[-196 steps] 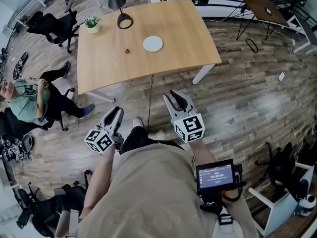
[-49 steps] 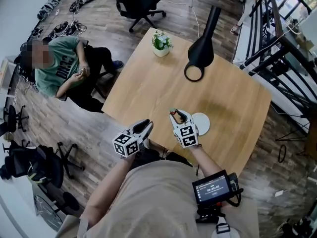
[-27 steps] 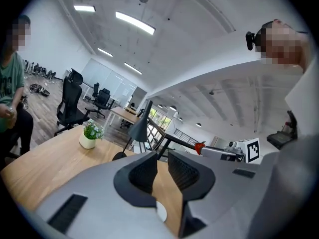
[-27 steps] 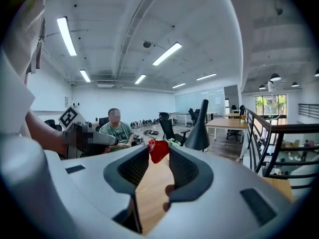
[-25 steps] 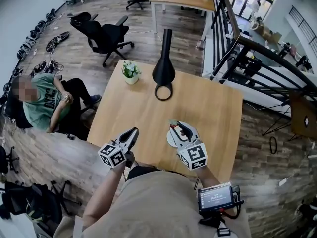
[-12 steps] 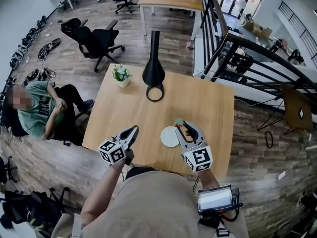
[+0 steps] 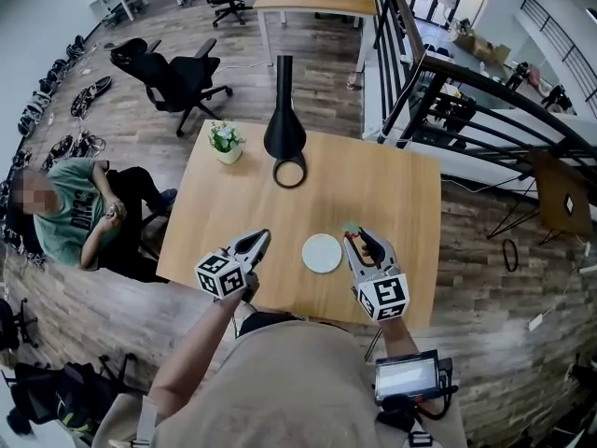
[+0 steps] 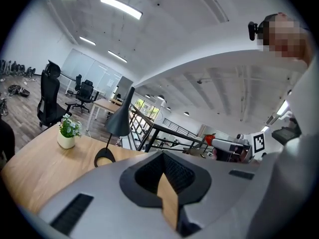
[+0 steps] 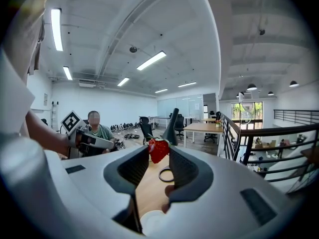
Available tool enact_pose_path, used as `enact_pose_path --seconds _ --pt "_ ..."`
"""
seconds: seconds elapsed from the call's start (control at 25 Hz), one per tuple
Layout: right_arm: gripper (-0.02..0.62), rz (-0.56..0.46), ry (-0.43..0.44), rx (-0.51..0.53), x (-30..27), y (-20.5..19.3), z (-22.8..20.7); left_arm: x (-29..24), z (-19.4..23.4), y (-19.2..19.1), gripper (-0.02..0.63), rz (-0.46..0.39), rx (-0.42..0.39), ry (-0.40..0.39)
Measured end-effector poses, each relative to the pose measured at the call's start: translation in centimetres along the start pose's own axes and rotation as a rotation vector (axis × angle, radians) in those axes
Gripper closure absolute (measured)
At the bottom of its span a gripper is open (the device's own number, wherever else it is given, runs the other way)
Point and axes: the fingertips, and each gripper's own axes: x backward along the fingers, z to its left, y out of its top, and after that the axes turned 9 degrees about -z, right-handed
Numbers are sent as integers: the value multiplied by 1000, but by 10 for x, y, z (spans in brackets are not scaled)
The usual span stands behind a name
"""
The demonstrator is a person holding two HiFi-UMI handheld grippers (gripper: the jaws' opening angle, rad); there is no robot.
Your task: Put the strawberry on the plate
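My right gripper (image 7: 359, 239) has its two jaws pinching the strawberry (image 9: 158, 149) at their tips; the red fruit sits wedged between the dark ribbed pads, its green top upward. My left gripper (image 8: 162, 155) carries nothing, and its jaws are pressed together, the pads meeting at the tips. In the head view the strawberry hangs in the air over the wooden table (image 7: 373, 185), just to the right of the white plate (image 7: 322, 253) and not over it; it touches neither plate nor wood. The plate lies flat near my edge of the table, between my two grippers, and in the right gripper view its pale rim shows low down behind the jaws. My left gripper hovers over the near left part of the tabletop, well apart from the strawberry. Farther out, a black lamp (image 7: 284, 138) with a ring-shaped base stands toward the far edge of the table, and a small potted plant (image 7: 224, 141) in a white pot stands just to its left. Beyond the table's left side a person (image 7: 70, 217) in a green shirt sits on a chair, and a dark railing (image 7: 448, 91) runs along the right.
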Motion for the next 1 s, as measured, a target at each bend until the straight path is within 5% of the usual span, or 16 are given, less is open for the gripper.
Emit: enact_pose_path --seconds 0.48,1.0 --pt "460 147 11 -13 -8 -80 -10 -19 8 -49 603 153 -62 -10" --pt "460 335 48 -32 -23 -182 -16 -11 36 -90 603 215 -48 73"
